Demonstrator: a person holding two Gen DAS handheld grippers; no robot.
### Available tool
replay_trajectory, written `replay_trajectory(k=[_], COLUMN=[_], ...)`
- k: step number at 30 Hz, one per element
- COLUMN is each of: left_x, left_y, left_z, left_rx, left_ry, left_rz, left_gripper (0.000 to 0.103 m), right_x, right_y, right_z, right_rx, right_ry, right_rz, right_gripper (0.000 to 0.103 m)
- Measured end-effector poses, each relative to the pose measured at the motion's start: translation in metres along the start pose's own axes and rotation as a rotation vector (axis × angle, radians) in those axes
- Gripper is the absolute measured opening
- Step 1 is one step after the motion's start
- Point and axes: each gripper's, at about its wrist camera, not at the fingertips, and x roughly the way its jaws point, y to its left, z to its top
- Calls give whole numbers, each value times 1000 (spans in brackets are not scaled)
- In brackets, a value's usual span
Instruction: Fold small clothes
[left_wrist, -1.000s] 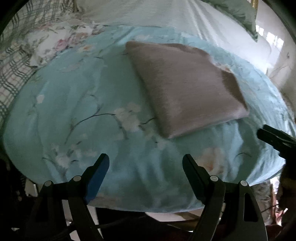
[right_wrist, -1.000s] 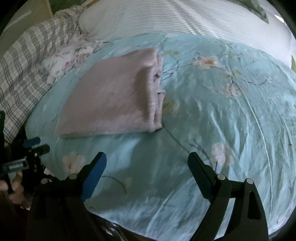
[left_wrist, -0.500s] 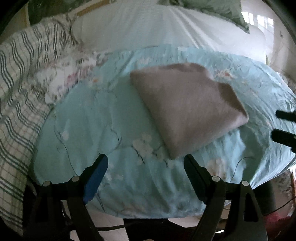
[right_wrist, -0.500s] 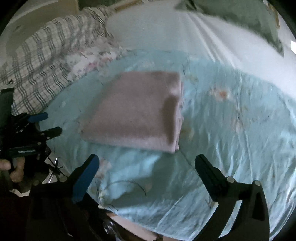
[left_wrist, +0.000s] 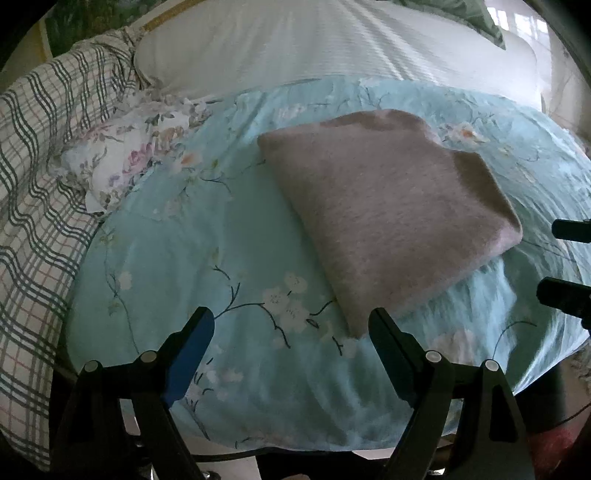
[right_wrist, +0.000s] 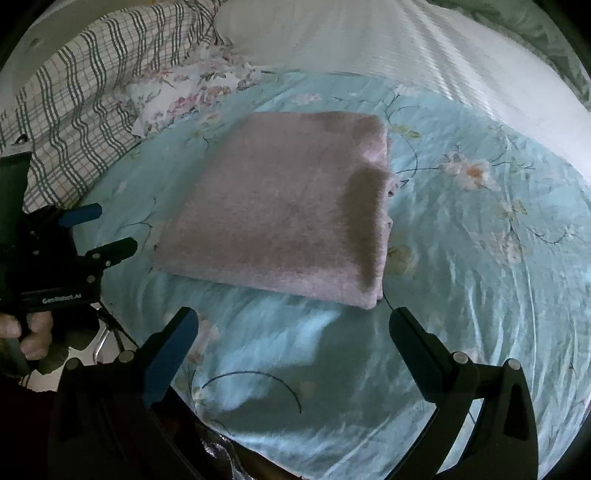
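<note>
Now my left tongs (left_wrist: 291, 332) and right tongs (right_wrist: 295, 325) hang apart, empty, since the pink garment (right_wrist: 280, 206) lies folded square on the bed (right_wrist: 480, 258).

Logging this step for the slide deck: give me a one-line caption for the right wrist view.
Folded pink garment lies flat on the blue floral sheet; both open grippers, right and left, hold nothing.

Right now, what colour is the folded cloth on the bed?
Dusty pink folded cloth, plain with no print; clearest in the right wrist view.
</note>
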Motion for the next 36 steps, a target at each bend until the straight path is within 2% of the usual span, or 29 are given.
replay_trajectory(k=[7, 18, 36], left_x=[5, 7, 4], left_y=[-5, -5, -4], left_z=[8, 15, 32], left_rx=[-1, -26, -25], left_ry=[35, 67, 36], left_rz=[-17, -4, -18], left_gripper=[86, 86, 86], right_x=[9, 8, 10], right_y=[-7, -3, 2], right_z=[12, 15, 45], right_rx=[33, 28, 14], right_ry=[11, 18, -14], right_rz=[20, 13, 75], right_gripper=[103, 103, 103])
